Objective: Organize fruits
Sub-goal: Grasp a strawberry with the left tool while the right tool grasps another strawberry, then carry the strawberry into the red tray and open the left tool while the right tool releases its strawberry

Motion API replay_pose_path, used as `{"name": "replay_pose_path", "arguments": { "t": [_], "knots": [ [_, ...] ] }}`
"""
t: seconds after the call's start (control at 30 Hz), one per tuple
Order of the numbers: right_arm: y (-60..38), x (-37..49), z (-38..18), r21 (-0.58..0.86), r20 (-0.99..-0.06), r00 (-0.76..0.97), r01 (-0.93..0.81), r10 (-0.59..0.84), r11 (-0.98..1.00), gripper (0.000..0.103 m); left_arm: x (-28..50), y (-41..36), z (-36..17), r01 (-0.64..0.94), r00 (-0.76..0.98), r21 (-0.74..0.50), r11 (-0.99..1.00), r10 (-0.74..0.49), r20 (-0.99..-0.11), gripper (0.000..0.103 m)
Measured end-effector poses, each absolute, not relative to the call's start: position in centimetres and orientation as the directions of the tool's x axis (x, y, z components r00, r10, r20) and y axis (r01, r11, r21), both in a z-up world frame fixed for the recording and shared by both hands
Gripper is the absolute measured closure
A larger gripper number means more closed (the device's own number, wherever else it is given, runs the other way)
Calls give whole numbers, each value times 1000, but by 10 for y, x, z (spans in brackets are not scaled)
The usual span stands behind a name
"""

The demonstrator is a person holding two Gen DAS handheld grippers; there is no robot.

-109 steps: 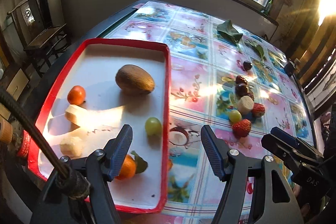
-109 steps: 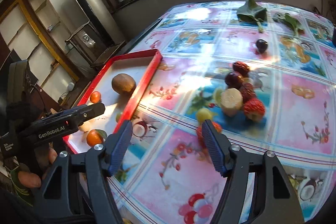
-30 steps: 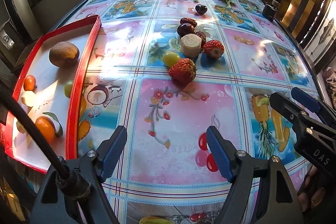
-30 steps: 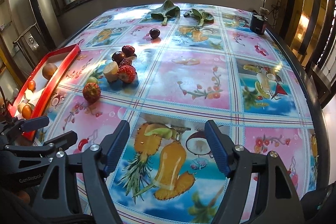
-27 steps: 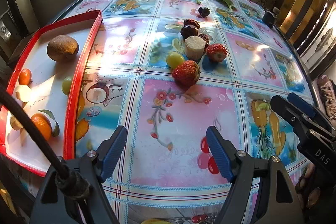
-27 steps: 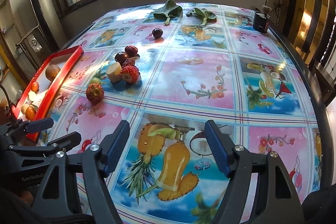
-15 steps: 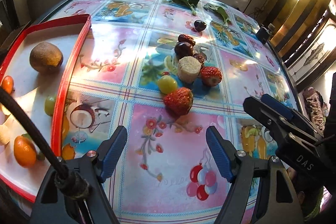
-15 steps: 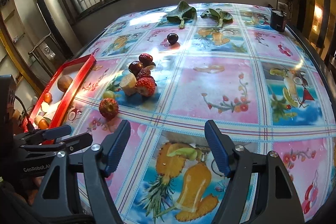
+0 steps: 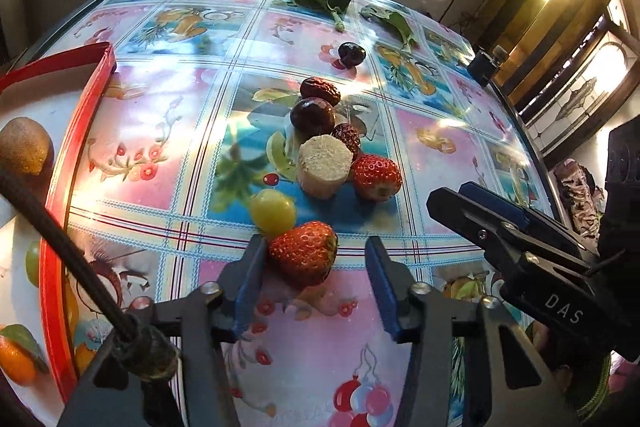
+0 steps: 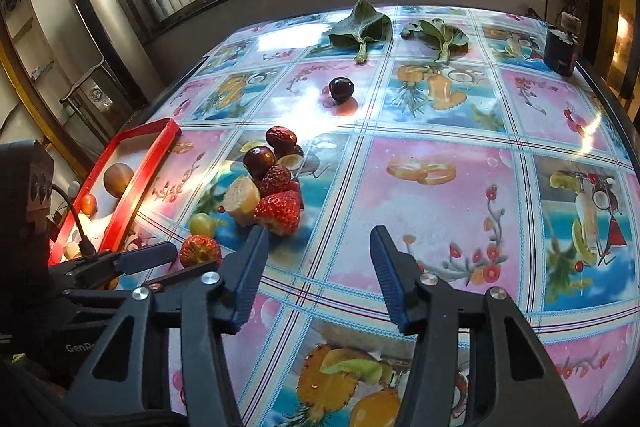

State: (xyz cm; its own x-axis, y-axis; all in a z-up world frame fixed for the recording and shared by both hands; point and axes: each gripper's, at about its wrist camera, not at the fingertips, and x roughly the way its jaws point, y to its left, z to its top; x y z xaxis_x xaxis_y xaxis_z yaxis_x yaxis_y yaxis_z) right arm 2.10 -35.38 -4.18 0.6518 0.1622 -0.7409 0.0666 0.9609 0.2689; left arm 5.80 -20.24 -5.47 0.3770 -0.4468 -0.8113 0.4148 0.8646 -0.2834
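At the far left the red tray (image 9: 76, 131) lies along the table's left edge, holding a brown kiwi (image 9: 24, 147), a green grape and an orange (image 9: 14, 357); its raised right rim stands just left of the left gripper (image 9: 314, 259). Between that rim and the fruit cluster the patterned tablecloth (image 10: 440, 187) is bare.

The left gripper's jaws are closing around the near strawberry (image 9: 304, 251). Its left pad touches or nearly touches the berry's side, while the right pad stands clear of it with a gap, so the berry is between the jaws but not gripped. A green-yellow grape (image 9: 272, 211) touches the berry's far side.

Farther off sit a banana chunk (image 9: 322, 167), a second strawberry (image 9: 376, 177), two dark dates and a lone dark fruit (image 10: 341, 89).

The right gripper (image 10: 316, 259) hovers to the right, its jaws closing with nothing between them; its left fingertip is near the second strawberry. The cloth to its right is bare up to the table's dark right edge. Two green leaves (image 10: 360, 27) and a small dark container (image 10: 560, 51) lie at the far edge.
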Motion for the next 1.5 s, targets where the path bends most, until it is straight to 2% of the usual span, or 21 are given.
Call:
{"name": "replay_pose_path", "arguments": {
  "t": [0.07,0.17,0.53,0.63,0.7,1.5],
  "knots": [
    [-355,23,-44,279,-744,646,64,174,958,48,59,-198,-55,420,385,-275,865,-444,-810,69],
    [-353,26,-46,275,-746,642,56,177,960,48,59,-186,-55,420,363,-315,851,-475,-801,69],
    [-325,59,-58,260,-767,602,-24,222,965,48,46,-155,-43,403,391,-309,861,-468,-792,69],
    [-321,64,-63,252,-775,592,-32,221,967,56,43,-153,-41,400,394,-312,862,-469,-791,69],
    [-322,64,-63,258,-776,587,-37,230,965,69,42,-151,-40,399,394,-312,862,-469,-790,69],
    [-292,1,-18,317,-700,649,-91,298,944,70,6,-114,-8,372,500,-274,887,-440,-746,69]
  ]
}}
